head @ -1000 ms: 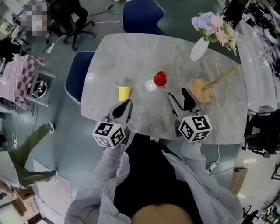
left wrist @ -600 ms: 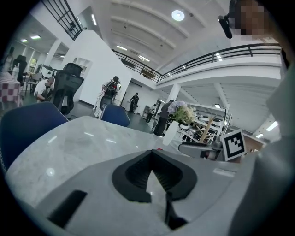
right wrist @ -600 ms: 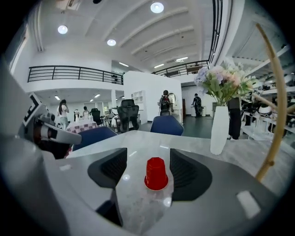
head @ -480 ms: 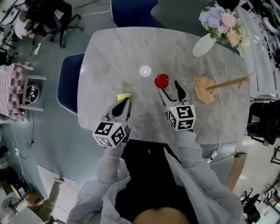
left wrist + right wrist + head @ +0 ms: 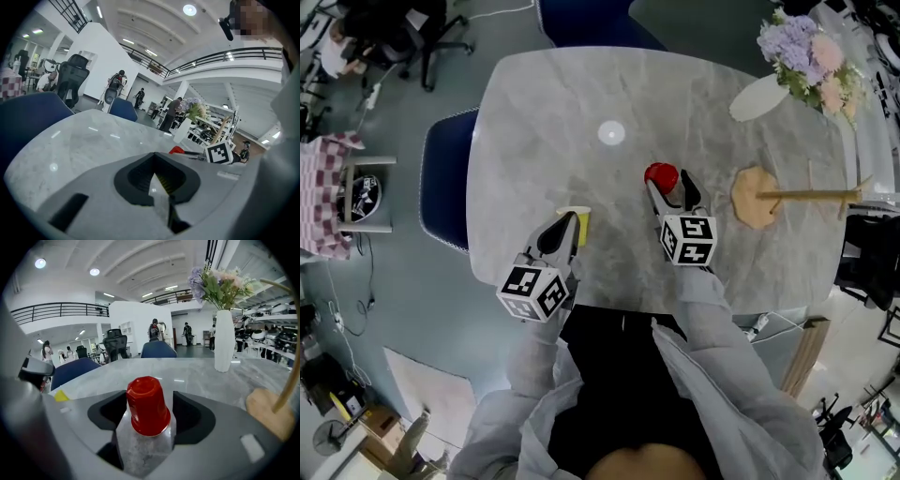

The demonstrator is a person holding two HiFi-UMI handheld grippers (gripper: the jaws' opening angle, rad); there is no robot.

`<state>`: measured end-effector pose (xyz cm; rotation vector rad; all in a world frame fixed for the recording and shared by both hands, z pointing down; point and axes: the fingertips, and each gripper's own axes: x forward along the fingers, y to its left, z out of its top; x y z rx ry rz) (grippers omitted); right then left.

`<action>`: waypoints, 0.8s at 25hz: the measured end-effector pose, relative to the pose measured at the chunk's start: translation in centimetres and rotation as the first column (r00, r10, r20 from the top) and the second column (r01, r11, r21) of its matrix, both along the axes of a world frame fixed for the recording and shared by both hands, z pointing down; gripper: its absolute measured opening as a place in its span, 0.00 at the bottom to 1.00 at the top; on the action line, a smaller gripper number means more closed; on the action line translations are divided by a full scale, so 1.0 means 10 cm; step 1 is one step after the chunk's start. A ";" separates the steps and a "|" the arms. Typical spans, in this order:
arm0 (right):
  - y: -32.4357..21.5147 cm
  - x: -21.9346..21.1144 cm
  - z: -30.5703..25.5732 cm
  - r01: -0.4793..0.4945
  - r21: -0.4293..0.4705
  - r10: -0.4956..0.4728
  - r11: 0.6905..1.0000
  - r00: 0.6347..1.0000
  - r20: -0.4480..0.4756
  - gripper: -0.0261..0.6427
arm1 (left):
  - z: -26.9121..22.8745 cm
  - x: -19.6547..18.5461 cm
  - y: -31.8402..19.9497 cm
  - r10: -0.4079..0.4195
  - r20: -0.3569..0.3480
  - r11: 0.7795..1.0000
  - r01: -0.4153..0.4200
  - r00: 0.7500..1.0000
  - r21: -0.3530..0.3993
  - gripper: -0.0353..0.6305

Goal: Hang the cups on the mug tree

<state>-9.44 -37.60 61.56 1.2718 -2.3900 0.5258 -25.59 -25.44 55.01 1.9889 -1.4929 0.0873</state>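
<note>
At lower left, the left tool, jaws together and empty, points at the yellow cup just past its tips. At centre, the right tool, whose jaws have just been opening, straddles the upturned red cup on the counter without pressing it. It should centre the cup and close squarely before lifting toward the mug tree at right.

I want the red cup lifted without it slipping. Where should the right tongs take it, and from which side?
Grip the red cup across its side wall, low near the wider rim, coming from the person's side. It stands upside down and tapers upward, so a high grip could slide off. The right tongs, just opening, straddle it, not yet clamped.
</note>
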 end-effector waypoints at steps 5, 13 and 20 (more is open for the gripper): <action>-0.04 0.00 -0.03 0.007 0.047 -0.006 0.999 1.000 -0.010 0.42 | 0.09 -0.01 0.01 0.008 -0.003 1.000 -0.008 1.000 -0.019 0.06; 0.09 0.07 -0.55 -0.024 0.084 0.018 0.996 0.997 0.072 0.42 | -0.17 0.05 0.00 0.054 0.008 0.998 -0.054 0.999 0.023 0.06; 0.47 0.32 -1.13 -0.071 0.112 0.052 0.991 0.985 0.167 0.42 | -0.56 0.27 0.08 0.108 -0.004 0.989 -0.107 0.994 0.103 0.06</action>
